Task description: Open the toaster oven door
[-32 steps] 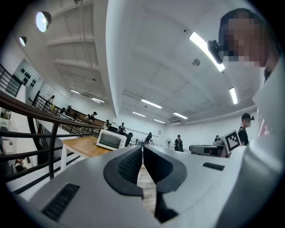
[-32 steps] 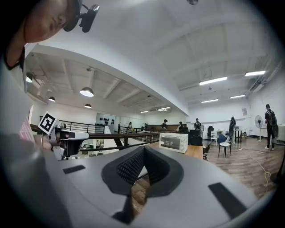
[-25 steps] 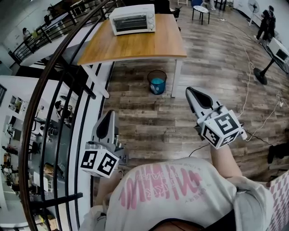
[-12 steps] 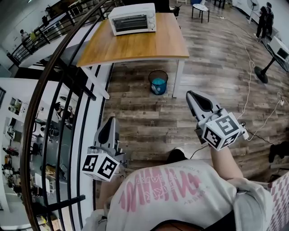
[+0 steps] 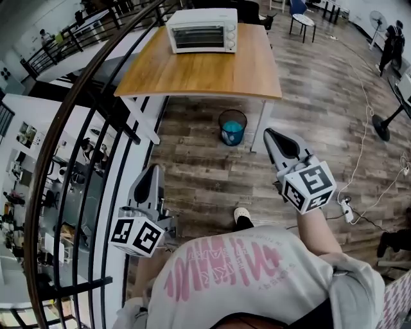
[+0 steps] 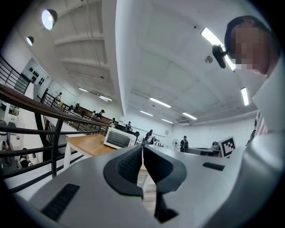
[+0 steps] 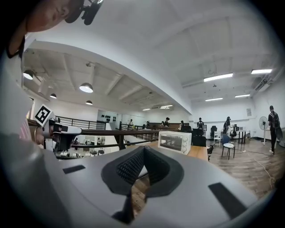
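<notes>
A white toaster oven (image 5: 202, 29) stands with its door closed at the far end of a wooden table (image 5: 205, 67). Both grippers are held level over the wood floor, well short of the table. My left gripper (image 5: 154, 169) is at the lower left beside the railing, its jaws together with nothing between them. My right gripper (image 5: 269, 132) is at the right, also shut and empty. In the left gripper view the oven (image 6: 120, 138) shows small beyond the closed left gripper (image 6: 142, 149). In the right gripper view the oven (image 7: 175, 141) sits just past the closed right gripper (image 7: 143, 150).
A dark curved railing (image 5: 83, 128) runs along the left, close to my left gripper. A bin with a blue liner (image 5: 232, 126) stands under the table's near right corner. Cables (image 5: 369, 173) trail over the floor at the right. A stool (image 5: 303, 19) and people are far off.
Both grippers have moved forward toward the table, still shut. The person has stepped ahead; a shoe now shows between the grippers, and the table lies more to the middle of the head view.
</notes>
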Motion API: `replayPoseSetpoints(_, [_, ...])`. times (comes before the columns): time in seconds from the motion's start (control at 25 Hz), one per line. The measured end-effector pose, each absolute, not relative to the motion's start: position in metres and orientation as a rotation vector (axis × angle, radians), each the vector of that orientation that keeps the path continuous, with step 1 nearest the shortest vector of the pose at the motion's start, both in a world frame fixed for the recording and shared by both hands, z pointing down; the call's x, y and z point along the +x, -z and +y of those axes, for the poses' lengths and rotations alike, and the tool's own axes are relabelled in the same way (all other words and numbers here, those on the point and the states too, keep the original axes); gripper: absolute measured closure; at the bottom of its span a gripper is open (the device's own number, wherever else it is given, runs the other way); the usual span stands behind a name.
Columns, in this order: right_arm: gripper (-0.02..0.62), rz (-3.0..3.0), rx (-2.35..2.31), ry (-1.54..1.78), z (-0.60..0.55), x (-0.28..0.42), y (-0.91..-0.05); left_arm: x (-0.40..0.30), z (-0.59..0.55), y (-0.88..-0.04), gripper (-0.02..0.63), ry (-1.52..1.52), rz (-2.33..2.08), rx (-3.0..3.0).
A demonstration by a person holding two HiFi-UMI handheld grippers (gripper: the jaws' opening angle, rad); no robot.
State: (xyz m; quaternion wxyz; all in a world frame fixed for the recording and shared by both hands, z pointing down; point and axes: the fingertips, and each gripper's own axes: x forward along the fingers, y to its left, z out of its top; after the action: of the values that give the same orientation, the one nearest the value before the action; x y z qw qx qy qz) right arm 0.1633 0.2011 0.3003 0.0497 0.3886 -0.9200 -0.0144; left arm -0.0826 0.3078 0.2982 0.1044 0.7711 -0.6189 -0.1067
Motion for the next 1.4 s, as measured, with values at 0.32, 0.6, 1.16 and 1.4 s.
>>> replayPoseSetpoints(0.32, [0.589, -2.885, 1.117, 0.051, 0.119, 0.160, -0.283, -0.076, 0.239, -0.285, 0.581, 0.343, -1.882, 2.248])
replayPoseSetpoints(0.6, [0.589, -2.967, 1.052, 0.003, 0.057, 0.167, -0.268, -0.062, 0.180, -0.273, 0.581, 0.379, -1.919, 2.257])
replayPoseSetpoints(1.16, [0.589, -2.966, 0.970, -0.159, 0.005, 0.178, -0.307, -0.042, 0.134, -0.298, 0.580, 0.361, -1.913, 2.201])
replayPoseSetpoints(1.4, [0.589, -2.954, 0.956, -0.216, -0.009, 0.169, -0.317, -0.045, 0.118, -0.295, 0.581, 0.368, -1.895, 2.207])
